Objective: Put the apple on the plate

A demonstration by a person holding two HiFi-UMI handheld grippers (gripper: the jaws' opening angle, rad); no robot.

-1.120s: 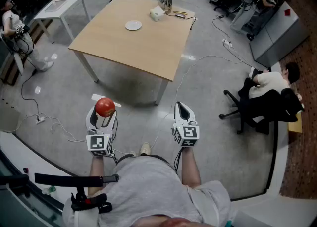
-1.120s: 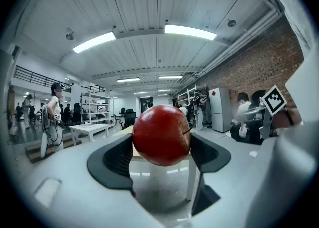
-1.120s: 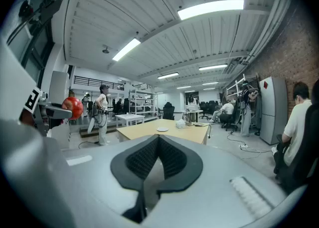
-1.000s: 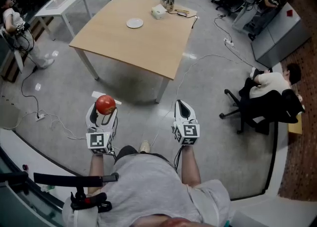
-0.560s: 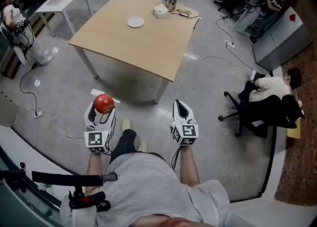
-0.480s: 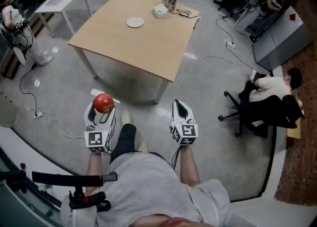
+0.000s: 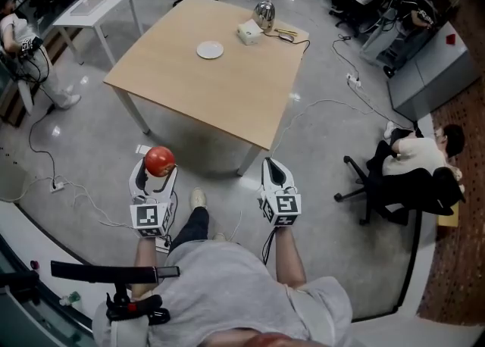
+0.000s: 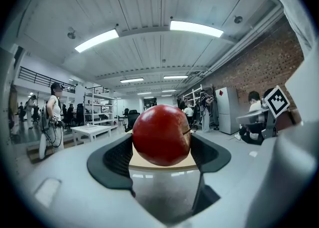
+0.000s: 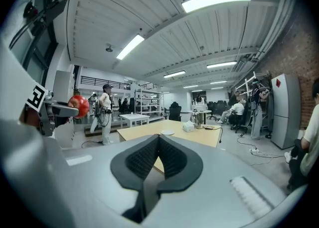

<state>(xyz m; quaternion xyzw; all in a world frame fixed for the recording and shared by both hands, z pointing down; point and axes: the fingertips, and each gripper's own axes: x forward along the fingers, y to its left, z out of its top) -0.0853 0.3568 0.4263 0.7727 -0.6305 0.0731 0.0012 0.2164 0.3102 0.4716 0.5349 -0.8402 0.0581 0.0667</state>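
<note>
The left gripper (image 7: 158, 167) is clamping the apple (image 8: 161, 135) between its two dark padded jaws, the red fruit sitting at the jaw tips with its stem side turned toward the right pad, and the gripper is hanging in the air over the grey floor (image 7: 91, 148), level and pointing toward the table. The right gripper (image 7: 274, 170) is riding beside it at about the same height, well apart from the apple, and its jaws are pressing together with nothing between them. Between the two grippers the person's shoe (image 7: 198, 198) is stepping out onto the floor, with thin cables (image 7: 83, 198) trailing just to the left of it. Ahead of both grippers the wooden table (image 7: 227, 88) is standing well apart from them, its near corner facing the person. The white plate (image 7: 210, 50) is lying on the far half of the tabletop, with nothing on it. Near the far edge a small white box (image 7: 248, 32) is sitting just beside a shiny metal pot (image 7: 264, 14). Off to the right a seated person (image 7: 417, 152) is leaning in an office chair, and to the far left a small white table (image 7: 95, 4) is standing near another person (image 7: 15, 35).
</note>
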